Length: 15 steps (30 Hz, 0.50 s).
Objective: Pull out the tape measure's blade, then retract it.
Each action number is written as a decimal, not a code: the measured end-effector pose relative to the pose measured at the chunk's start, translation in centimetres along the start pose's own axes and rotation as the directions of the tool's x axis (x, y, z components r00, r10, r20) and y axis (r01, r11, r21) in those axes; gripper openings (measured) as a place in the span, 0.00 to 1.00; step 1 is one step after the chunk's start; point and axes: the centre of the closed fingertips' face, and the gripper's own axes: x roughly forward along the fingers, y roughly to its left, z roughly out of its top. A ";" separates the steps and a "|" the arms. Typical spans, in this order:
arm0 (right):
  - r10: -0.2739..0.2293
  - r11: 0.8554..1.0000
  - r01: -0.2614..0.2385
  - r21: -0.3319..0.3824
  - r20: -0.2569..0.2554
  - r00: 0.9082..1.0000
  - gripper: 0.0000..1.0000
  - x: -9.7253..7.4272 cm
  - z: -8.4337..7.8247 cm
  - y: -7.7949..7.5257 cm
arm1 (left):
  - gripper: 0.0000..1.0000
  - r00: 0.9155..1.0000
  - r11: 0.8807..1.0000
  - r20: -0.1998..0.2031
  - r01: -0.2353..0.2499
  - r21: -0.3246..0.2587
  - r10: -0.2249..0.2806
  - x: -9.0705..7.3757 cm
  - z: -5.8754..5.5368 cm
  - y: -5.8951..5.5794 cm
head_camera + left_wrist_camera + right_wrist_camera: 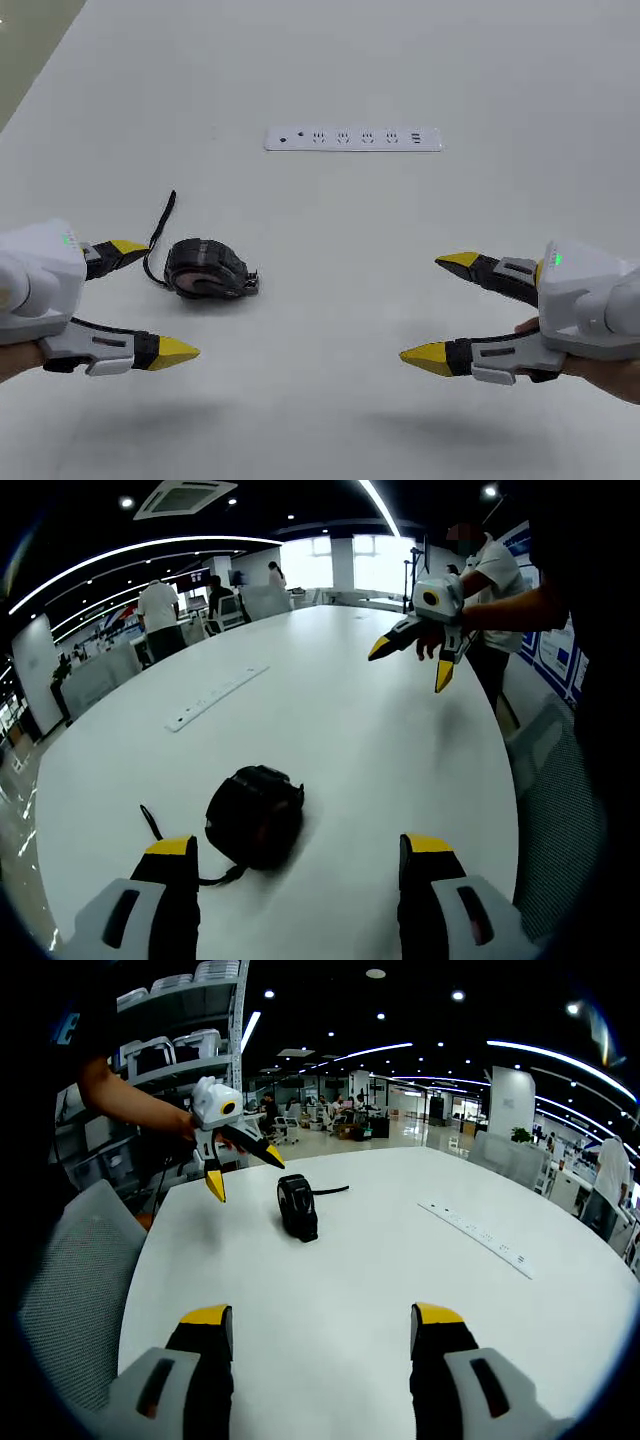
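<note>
A black tape measure (207, 268) with a black wrist strap lies on the white table (330, 230), its blade fully inside the case. My left gripper (152, 300) is open just left of it, with the tape measure (255, 814) a short way ahead between the yellow-tipped fingers (171, 850). My right gripper (445, 310) is open over the table's right side, well apart from the tape measure (297, 1206), with nothing between its fingers. Each gripper view shows the other gripper across the table: the right gripper (420, 650) and the left gripper (236, 1165).
A white power strip (353, 138) lies flat at the far middle of the table. The table's curved edge runs near a grey chair (70, 1270). People stand and sit at desks in the office beyond.
</note>
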 end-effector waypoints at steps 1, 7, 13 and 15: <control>0.006 1.000 -0.006 -0.004 0.001 1.000 0.73 0.3 0.1 -0.2 | 0.79 1.000 1.000 -0.006 0.006 0.004 -0.006 0.2 0.0 0.1; 0.037 0.999 -0.037 -0.021 0.001 0.999 0.71 1.6 0.6 -0.8 | 0.74 0.999 0.999 -0.029 0.030 0.036 -0.029 0.8 -0.1 0.8; 0.055 0.998 -0.055 -0.035 -0.002 0.998 0.67 2.3 0.8 -0.9 | 0.68 0.998 0.998 -0.045 0.040 0.055 -0.038 1.2 -0.3 1.2; 0.078 0.995 -0.079 -0.058 -0.020 0.997 0.65 3.1 0.7 -0.9 | 0.66 0.997 0.996 -0.062 0.052 0.072 -0.048 1.5 -0.4 1.5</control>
